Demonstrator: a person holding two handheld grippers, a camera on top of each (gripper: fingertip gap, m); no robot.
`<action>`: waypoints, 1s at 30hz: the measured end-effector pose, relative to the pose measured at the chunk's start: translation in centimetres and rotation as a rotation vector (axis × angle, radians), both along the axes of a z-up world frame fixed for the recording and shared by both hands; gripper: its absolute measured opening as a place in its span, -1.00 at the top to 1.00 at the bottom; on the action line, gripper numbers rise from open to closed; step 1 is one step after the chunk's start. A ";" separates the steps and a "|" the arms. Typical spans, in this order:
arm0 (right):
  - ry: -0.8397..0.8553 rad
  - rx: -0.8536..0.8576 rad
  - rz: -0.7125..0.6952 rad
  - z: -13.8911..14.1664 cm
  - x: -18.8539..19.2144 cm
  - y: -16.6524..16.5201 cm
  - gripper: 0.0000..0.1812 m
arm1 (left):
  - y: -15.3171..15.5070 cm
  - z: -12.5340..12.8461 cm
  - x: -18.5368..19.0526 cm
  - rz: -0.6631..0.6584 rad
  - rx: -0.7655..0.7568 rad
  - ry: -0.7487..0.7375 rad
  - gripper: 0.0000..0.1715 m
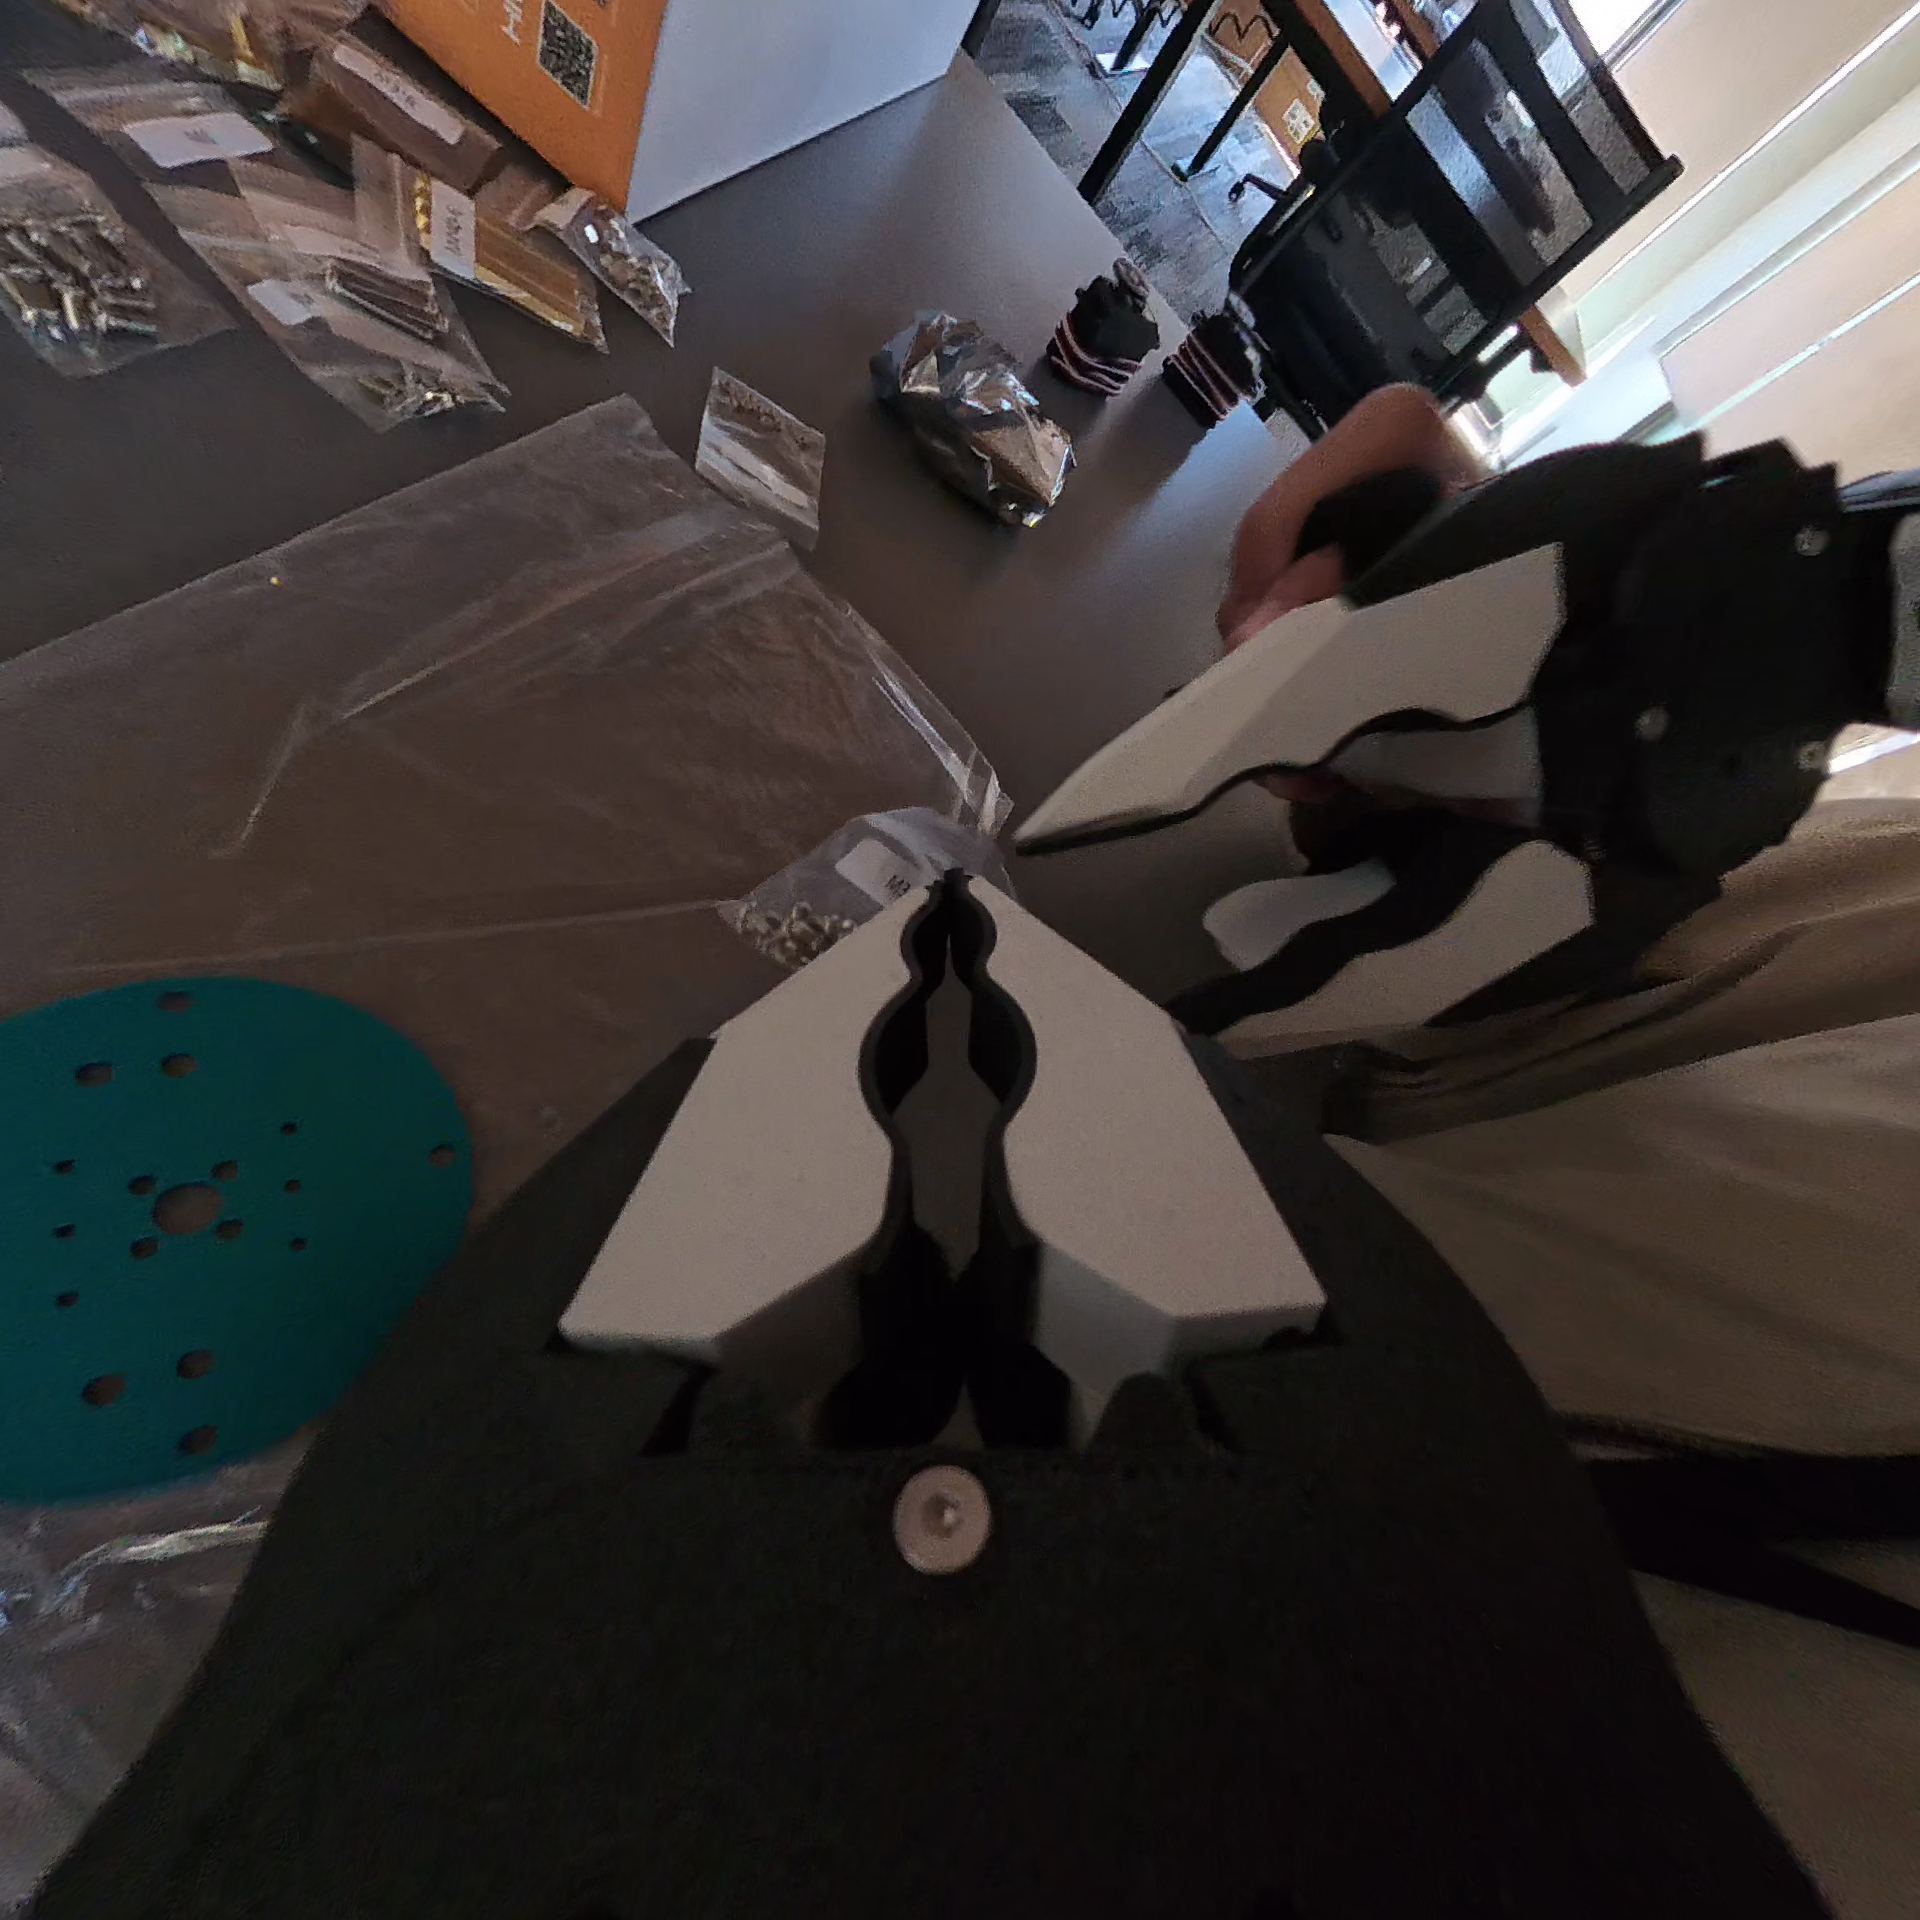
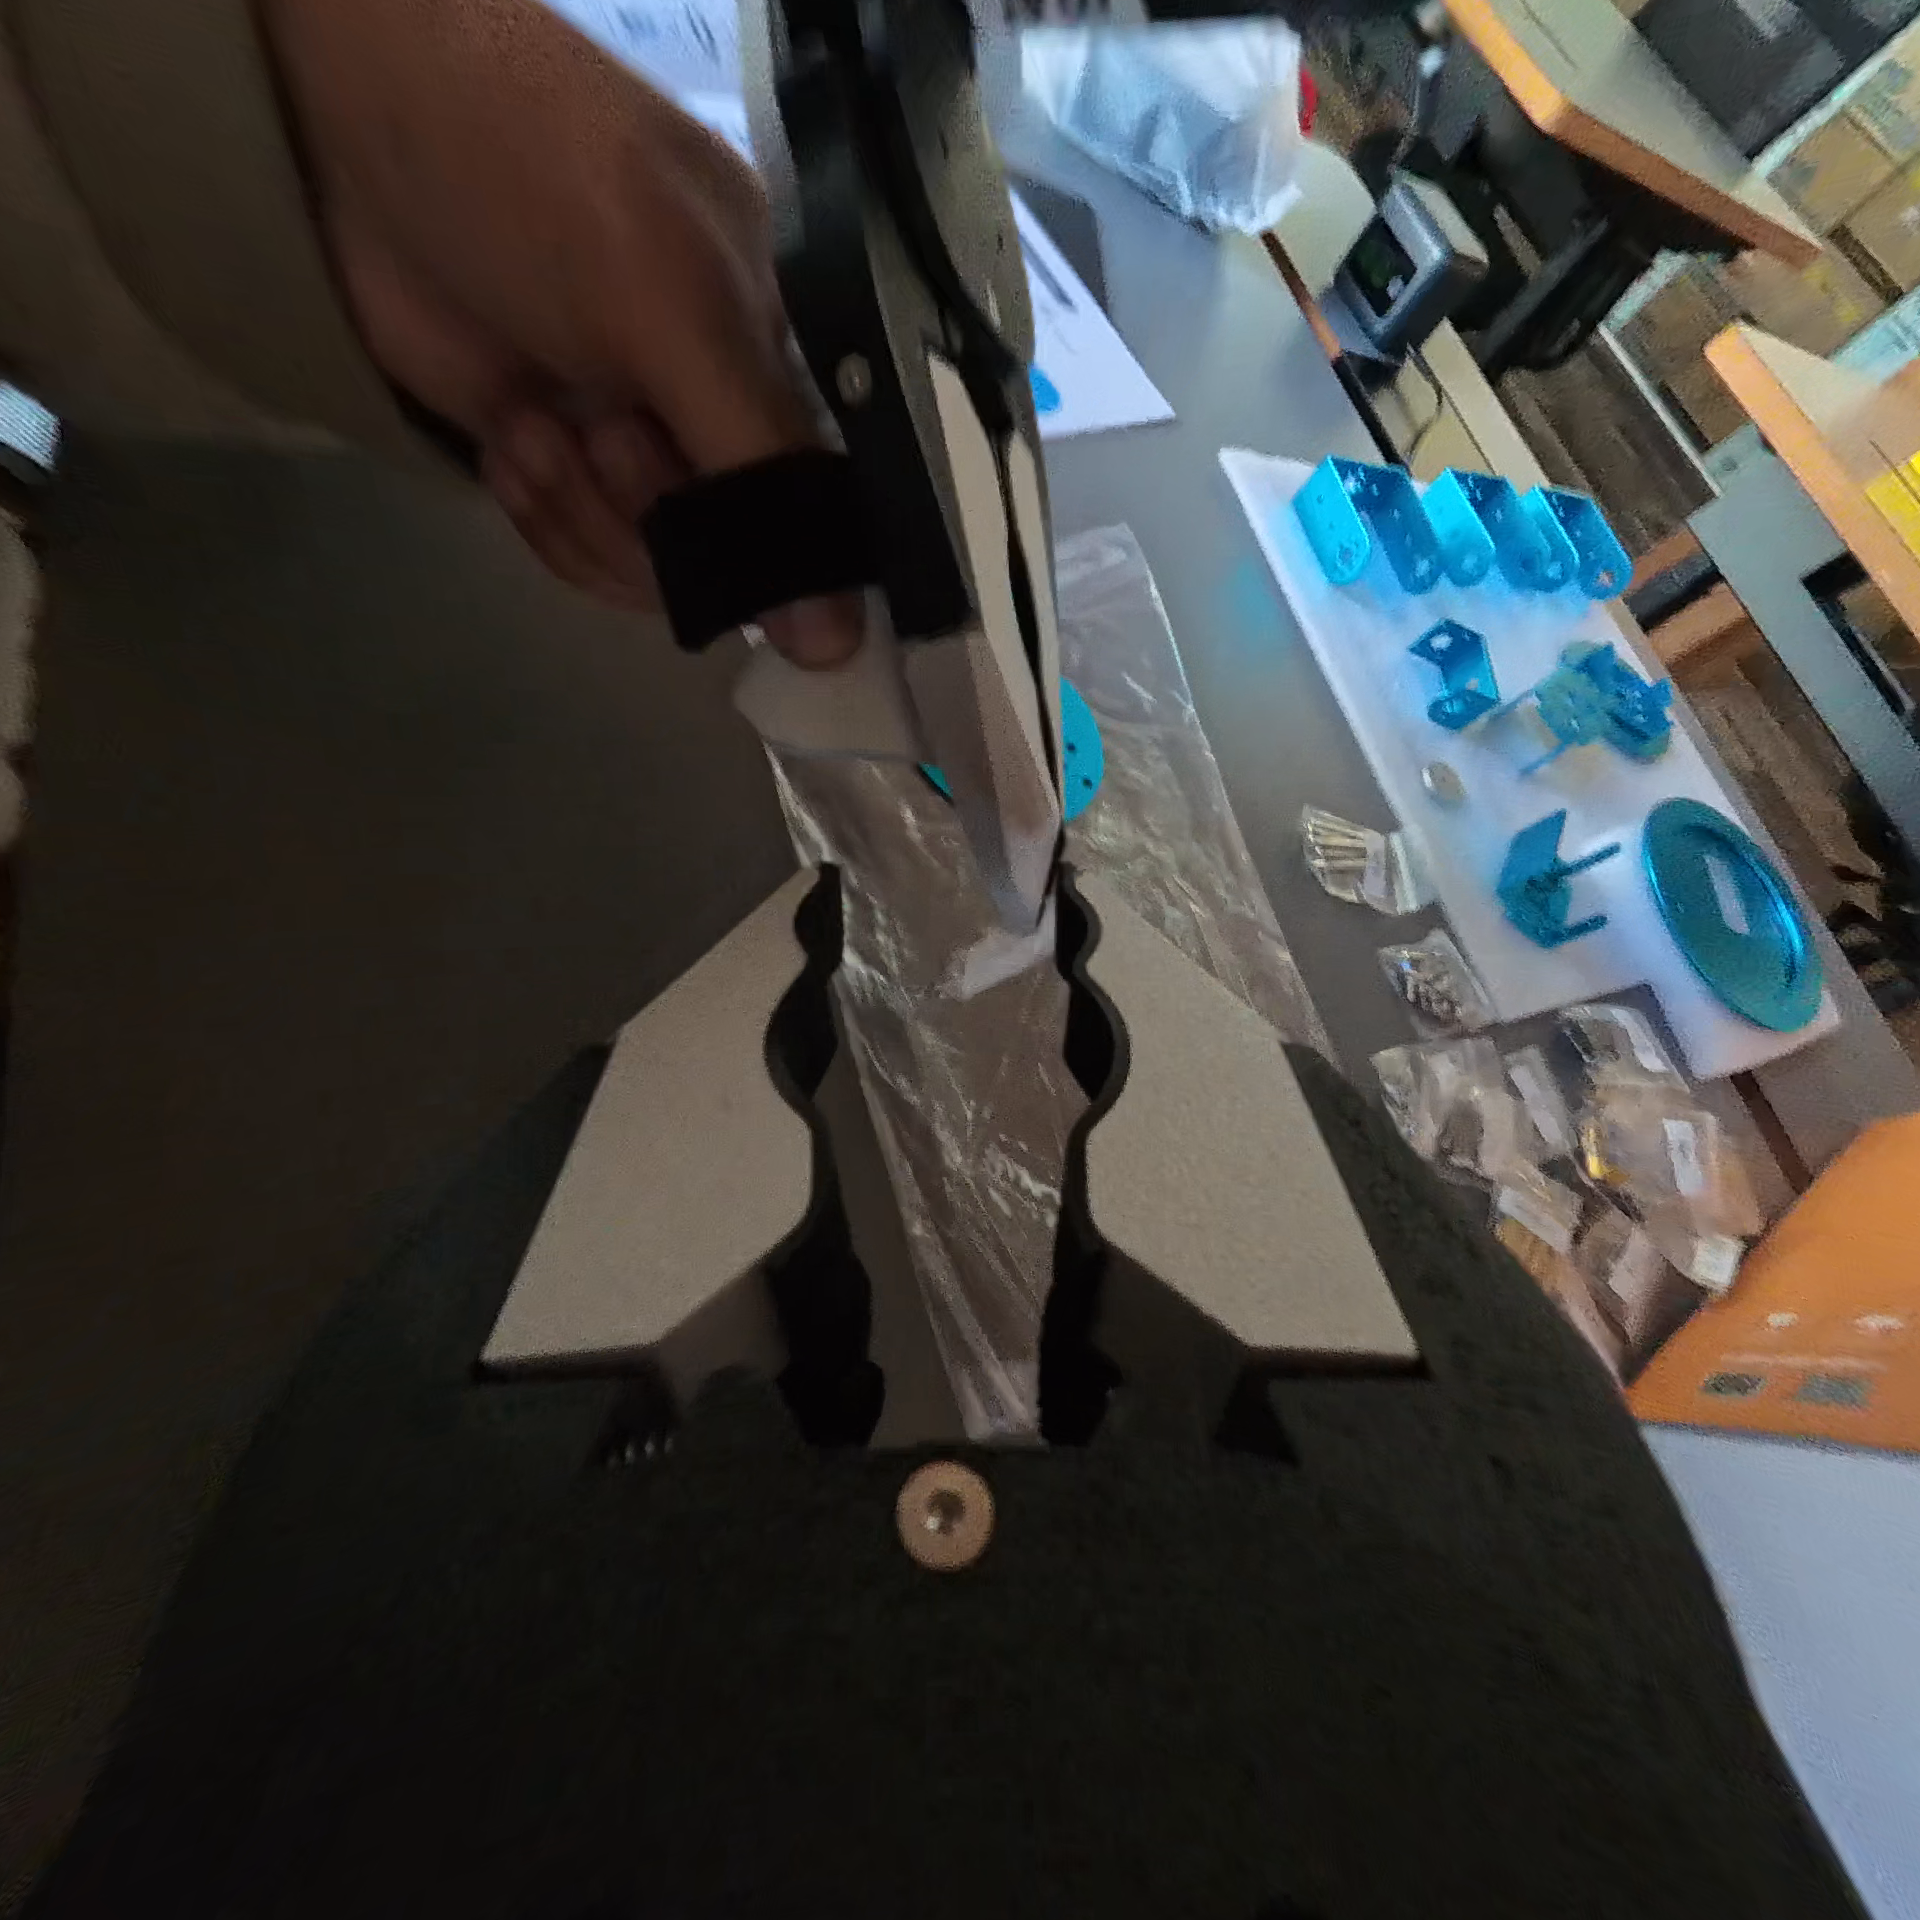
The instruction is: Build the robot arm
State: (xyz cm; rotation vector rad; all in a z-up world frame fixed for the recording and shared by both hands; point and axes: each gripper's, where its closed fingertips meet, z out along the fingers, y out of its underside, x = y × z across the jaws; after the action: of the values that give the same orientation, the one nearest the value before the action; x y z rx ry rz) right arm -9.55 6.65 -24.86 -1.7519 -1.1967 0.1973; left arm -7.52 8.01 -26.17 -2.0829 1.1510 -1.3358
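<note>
My left gripper is shut on the edge of a small clear bag of screws with a white label, just above the dark table. In the right wrist view the left gripper points down between my right gripper's fingers, with the small bag at its tip. My right gripper is open and empty, its fingers on either side of the left gripper's tip. It also shows in the left wrist view, close to the right of the bag. A large clear plastic bag and a teal perforated disc lie beside them.
An orange box and several hardware bags lie at the far left. A silver foil bag is beyond. A white board carries blue brackets and a blue ring. A hand holds the left gripper. My two grippers' fingertips are within a few centimetres of each other.
</note>
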 end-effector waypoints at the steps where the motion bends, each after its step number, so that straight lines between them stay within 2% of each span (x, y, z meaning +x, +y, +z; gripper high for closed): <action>1: -0.035 -0.030 -0.001 -0.8 0.2 0.1 0.56 | -0.1 0.2 0.1 -0.005 0.007 0.000 1.00; 4: -0.040 -0.115 -0.003 -2.2 0.2 -0.1 0.40 | -0.3 0.3 0.1 -0.006 0.030 0.010 1.00; 12: -0.226 -0.093 -0.013 -4.1 0.5 0.0 0.49 | 0.0 -0.4 0.3 -0.030 0.050 0.041 1.00; 16: -0.180 -0.119 -0.040 -4.0 0.5 1.0 0.54 | 0.5 -0.1 0.1 -0.041 0.104 0.045 1.00; 20: -0.198 -0.159 -0.061 -5.5 -0.1 1.0 0.44 | 1.6 -0.8 -0.3 -0.024 0.081 0.067 1.00; 23: -0.230 -0.137 -0.081 -5.8 0.3 1.7 0.64 | 1.7 -1.4 -0.2 -0.032 -0.020 0.047 1.00; 25: -0.225 -0.097 -0.107 -5.0 1.0 2.5 0.99 | 1.3 -1.2 -0.1 -0.066 -0.107 0.015 1.00; 27: -0.237 -0.089 -0.093 -4.6 1.4 2.8 1.00 | 1.7 -0.8 0.0 -0.059 -0.117 -0.025 1.00; 30: -0.218 -0.098 -0.037 -3.3 1.6 3.2 1.00 | 2.1 0.6 0.4 -0.077 -0.038 -0.137 1.00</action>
State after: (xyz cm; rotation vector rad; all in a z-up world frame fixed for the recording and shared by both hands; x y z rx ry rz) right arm -7.92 9.89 -28.13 -1.9175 -1.3280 0.0444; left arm -7.16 10.12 -25.59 -1.9574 1.1656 -1.5218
